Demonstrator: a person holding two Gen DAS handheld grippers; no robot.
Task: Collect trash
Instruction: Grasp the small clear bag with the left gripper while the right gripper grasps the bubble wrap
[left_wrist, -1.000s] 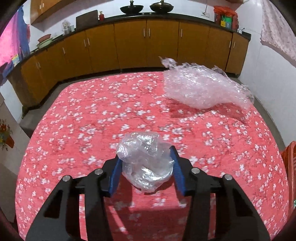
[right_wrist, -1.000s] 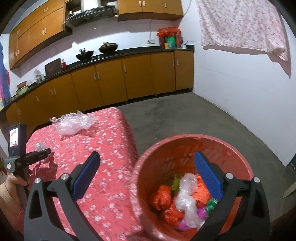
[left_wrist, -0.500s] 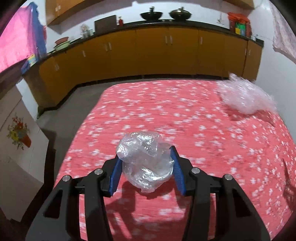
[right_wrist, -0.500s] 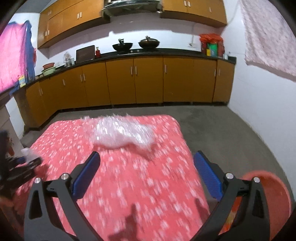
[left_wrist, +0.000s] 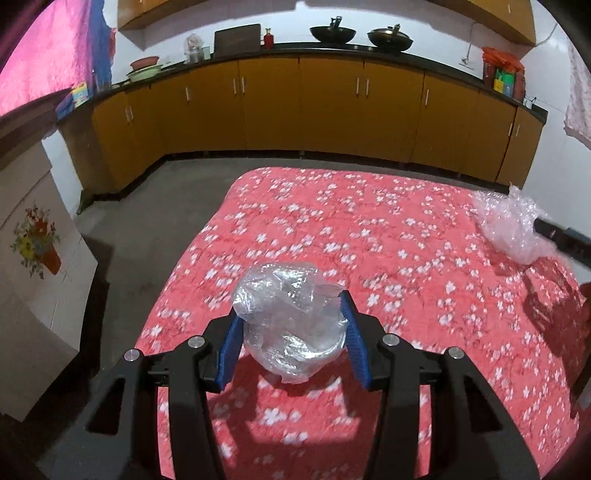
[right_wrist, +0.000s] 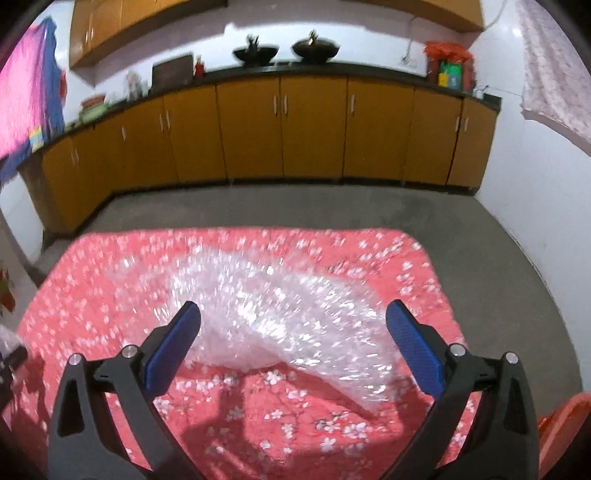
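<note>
Crumpled plastic (left_wrist: 290, 319) between left hand-held gripper (left_wrist: 291, 338) pads

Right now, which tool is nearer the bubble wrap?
The right tool: its open fingers straddle the bubble wrap on the bed. The left tool, shut on a crumpled plastic bag, is across the bed.

Orange cabinets (left_wrist: 332, 107) line white walls (right_wrist: 535, 177), grey floor (right_wrist: 258, 206)

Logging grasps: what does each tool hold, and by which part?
Left tool: crumpled clear plastic, pinched across its middle. Right tool: nothing, open around the bubble wrap.
</note>
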